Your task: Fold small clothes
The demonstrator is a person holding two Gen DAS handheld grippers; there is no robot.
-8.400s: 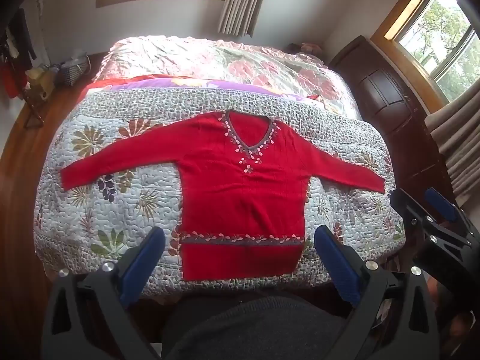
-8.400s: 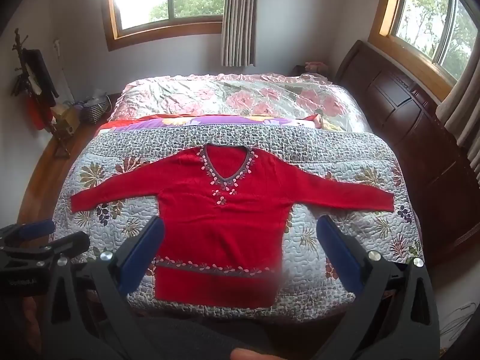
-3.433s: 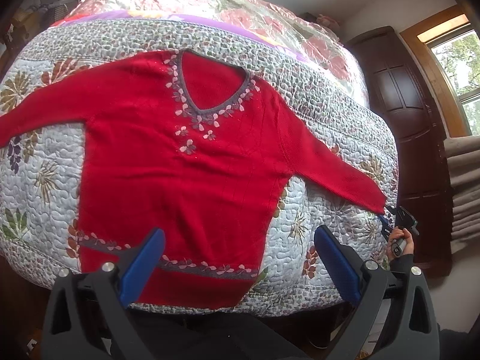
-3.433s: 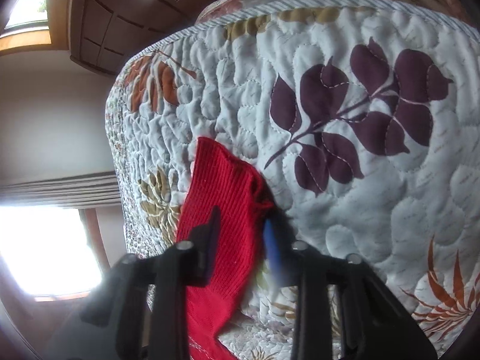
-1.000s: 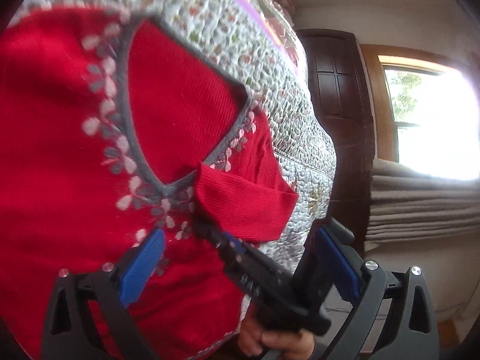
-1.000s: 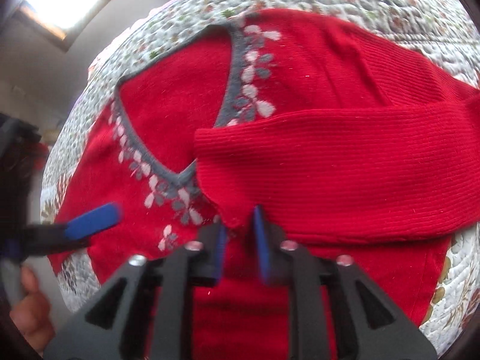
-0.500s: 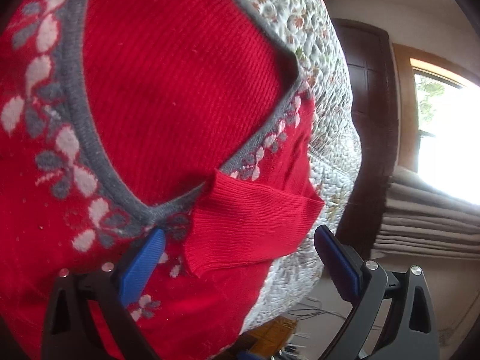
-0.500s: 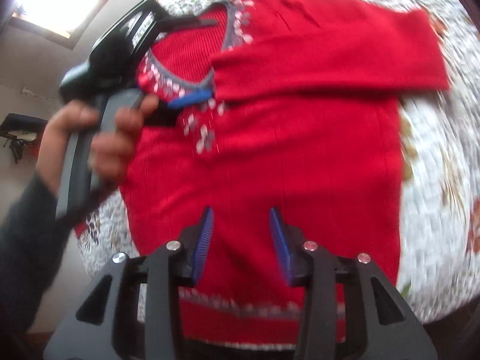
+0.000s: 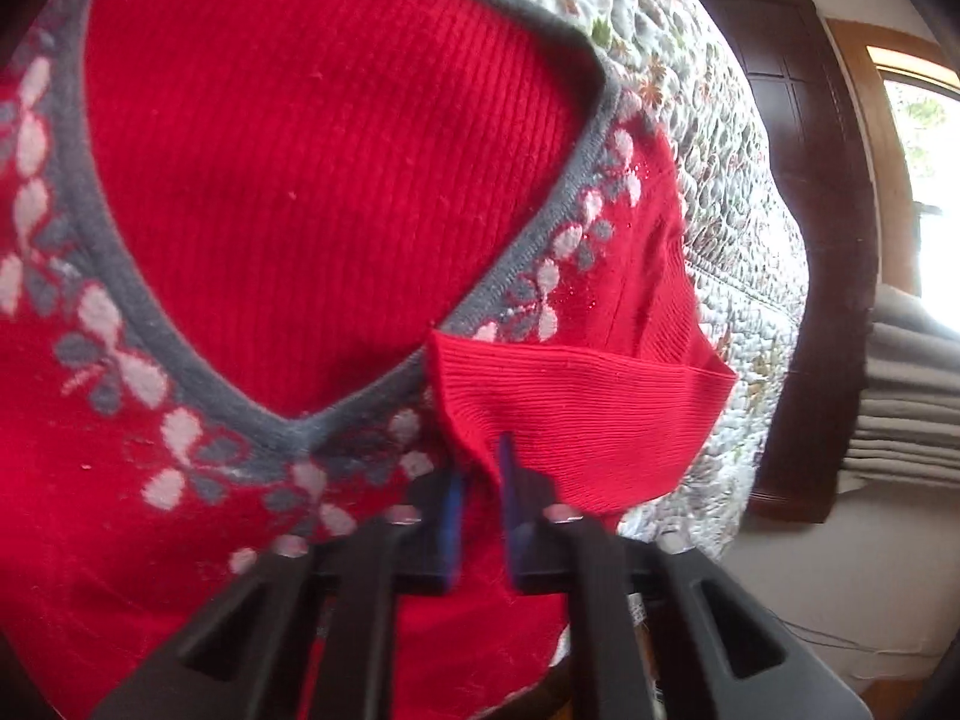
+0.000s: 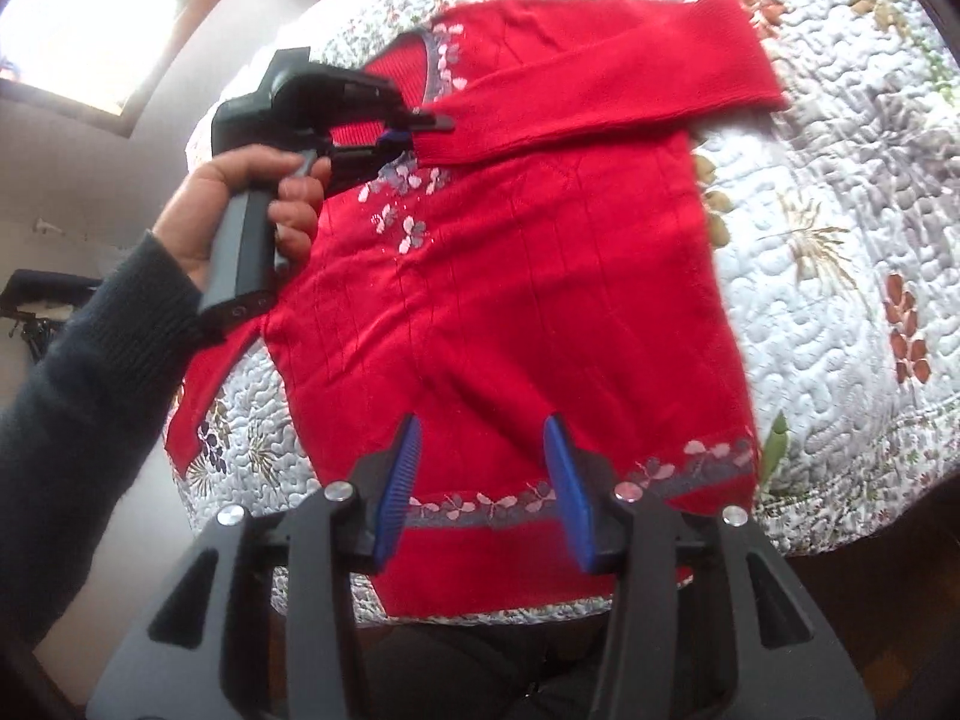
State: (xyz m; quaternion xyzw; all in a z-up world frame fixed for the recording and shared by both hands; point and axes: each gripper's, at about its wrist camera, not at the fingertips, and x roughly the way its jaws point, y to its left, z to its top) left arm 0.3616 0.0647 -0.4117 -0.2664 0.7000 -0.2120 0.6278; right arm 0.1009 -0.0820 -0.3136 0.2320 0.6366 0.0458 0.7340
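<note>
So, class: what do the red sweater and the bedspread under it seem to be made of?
Red sweater: probably knitted wool or acrylic, matte; fine vertical ribs show, and the left tool is pinching its cuff.
Bedspread: quilted, likely cotton, with puffy stitched swirls and a printed floral pattern.

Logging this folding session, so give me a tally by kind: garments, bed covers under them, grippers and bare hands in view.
Red sweater: 1
Quilt: 1
Grippers: 2, left gripper and right gripper
Hand: 1
Total: 5
</note>
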